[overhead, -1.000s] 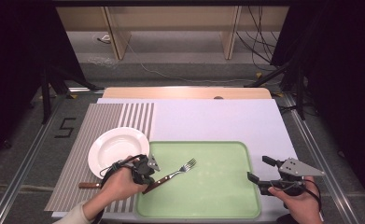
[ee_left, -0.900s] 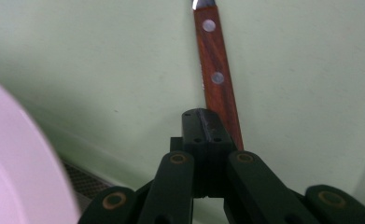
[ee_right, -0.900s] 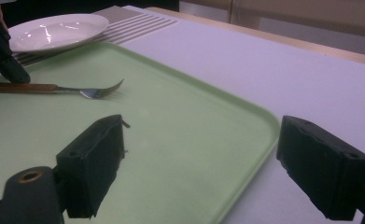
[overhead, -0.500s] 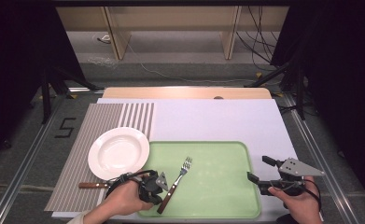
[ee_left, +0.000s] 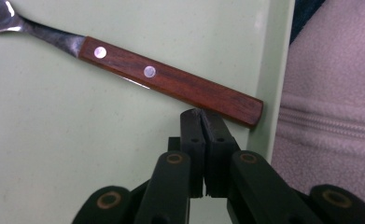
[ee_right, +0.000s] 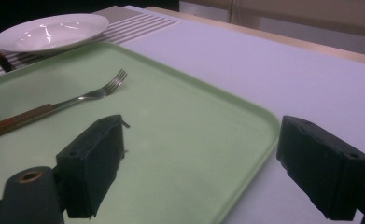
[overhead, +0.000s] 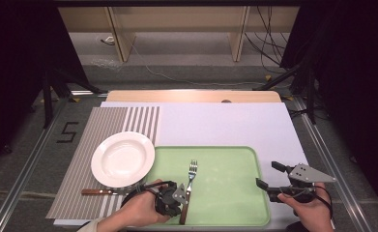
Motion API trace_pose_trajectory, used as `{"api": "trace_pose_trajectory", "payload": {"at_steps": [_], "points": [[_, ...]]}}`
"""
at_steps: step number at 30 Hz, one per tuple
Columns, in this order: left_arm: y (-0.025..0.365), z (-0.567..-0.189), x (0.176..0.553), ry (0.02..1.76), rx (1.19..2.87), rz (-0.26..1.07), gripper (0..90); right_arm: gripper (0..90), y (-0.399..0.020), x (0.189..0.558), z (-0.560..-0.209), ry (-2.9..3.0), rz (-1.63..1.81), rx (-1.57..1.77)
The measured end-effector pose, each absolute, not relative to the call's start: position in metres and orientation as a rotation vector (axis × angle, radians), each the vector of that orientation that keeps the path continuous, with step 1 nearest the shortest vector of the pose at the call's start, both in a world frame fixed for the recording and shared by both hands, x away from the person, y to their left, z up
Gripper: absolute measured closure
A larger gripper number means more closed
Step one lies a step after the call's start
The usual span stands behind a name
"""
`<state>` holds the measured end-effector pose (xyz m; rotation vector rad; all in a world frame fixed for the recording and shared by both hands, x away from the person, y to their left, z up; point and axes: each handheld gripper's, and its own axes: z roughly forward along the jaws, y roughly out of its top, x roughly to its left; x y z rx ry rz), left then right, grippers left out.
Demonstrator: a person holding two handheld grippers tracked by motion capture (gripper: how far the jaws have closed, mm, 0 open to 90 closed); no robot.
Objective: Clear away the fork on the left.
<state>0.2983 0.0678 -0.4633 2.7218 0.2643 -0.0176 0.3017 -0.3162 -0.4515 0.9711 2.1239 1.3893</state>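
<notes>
You are keeping left gripper (ee_left: 202, 122) pressed closed, empty, tips just beside fork (ee_left: 171, 80) handle end lying flat in tray (overhead: 235, 212) corner. Right gripper (overhead: 273, 177) you are holding wide open beside tray's edge, likely waiting.

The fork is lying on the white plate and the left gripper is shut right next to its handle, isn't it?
Not quite. The fork lies on the green tray, not on the white plate, as the high view shows. The rest is right: the left gripper is shut beside the fork's wooden handle, holding nothing.
</notes>
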Motion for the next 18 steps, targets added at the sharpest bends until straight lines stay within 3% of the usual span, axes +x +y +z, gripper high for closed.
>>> {"api": "trace_pose_trajectory", "payload": {"at_steps": [9,14,18], "points": [[0.065,-0.466,0.297,0.250,2.653,0.011,77.3,16.1,-0.316,0.302,-0.451,2.125,1.389,0.970],[0.078,-0.460,0.301,0.276,2.566,0.038,66.4,16.1,-0.316,0.301,-0.451,2.122,1.392,0.970],[0.097,-0.453,0.308,0.351,2.468,0.077,52.2,16.1,-0.317,0.301,-0.451,2.122,1.392,0.970]]}}
